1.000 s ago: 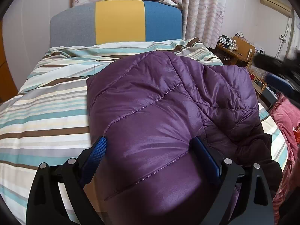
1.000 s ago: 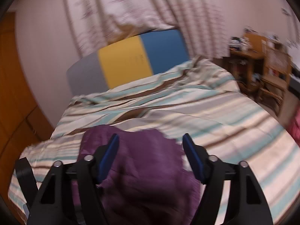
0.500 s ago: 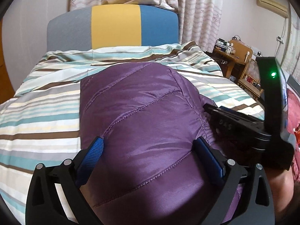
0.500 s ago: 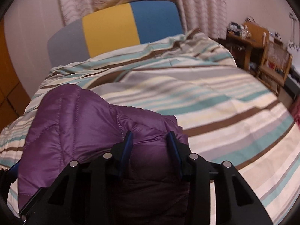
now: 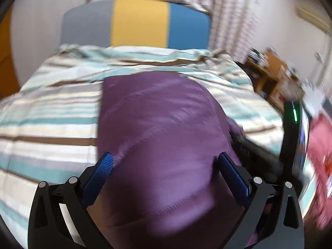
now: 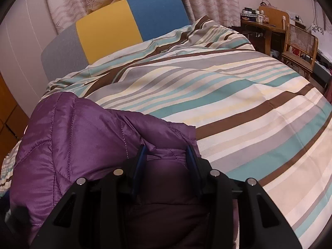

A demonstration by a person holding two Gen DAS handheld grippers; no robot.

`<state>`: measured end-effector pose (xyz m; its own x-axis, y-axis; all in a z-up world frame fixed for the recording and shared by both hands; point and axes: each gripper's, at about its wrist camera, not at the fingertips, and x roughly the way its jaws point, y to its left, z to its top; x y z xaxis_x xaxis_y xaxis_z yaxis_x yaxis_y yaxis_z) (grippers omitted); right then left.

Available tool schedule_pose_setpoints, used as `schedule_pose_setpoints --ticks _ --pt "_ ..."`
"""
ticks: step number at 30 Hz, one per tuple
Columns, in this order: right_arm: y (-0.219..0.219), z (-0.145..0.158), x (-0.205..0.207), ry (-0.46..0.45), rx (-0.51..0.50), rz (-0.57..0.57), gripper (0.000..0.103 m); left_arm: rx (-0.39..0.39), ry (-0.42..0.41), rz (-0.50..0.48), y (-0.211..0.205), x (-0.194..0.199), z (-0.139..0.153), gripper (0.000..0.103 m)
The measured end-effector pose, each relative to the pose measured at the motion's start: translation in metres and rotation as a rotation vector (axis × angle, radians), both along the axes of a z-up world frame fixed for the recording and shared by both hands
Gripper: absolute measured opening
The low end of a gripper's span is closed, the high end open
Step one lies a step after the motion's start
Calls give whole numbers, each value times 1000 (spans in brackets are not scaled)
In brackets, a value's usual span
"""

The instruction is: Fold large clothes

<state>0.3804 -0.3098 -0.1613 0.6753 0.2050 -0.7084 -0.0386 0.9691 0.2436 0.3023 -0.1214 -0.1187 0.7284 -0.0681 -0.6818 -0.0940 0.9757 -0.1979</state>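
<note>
Viewing along the left claw [image 5: 164, 164], one purple quilted jacket [image 5: 161, 128] lies bunched on the striped bed [image 5: 47, 112], filling the gap between the two blue pads [image 5: 103, 166]; the jaws stand at full width and the pads do not appear to clamp the fabric, so this claw is open around the jacket. The picture is blurred, so fine contact cannot be confirmed. The shell looks glossy and padded: judge it light, soft, compressible and slippery, liable to slide out of a shallow pinch. Viewing along the right claw [image 6: 166, 155], the same jacket [image 6: 68, 137] lies at the bed's [image 6: 238, 108] near left part, and the jaws are part closed on a gathered fold of its edge, pads pressing the fabric. Take hold at a stitched seam or hem, where layers bunch and resist slip. Count: one jacket, two claws, one bed, one chair [image 6: 298, 43].
</note>
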Motion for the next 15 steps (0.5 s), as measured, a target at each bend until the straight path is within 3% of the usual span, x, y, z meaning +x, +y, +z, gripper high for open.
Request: schedule_pose_setpoints --ticks 3,7,11,15 --pt "1 3 -3 -12 -10 -8 40 -56 14 113 14 20 21 100" --pt "-1 4 -5 -17 -10 -13 40 5 54 184 14 55 30 100" --pt "0 4 -5 -16 -14 -15 40 103 140 173 8 86 2 100" --pt "-1 5 -6 -17 -13 -18 41 62 168 152 16 96 -27 100"
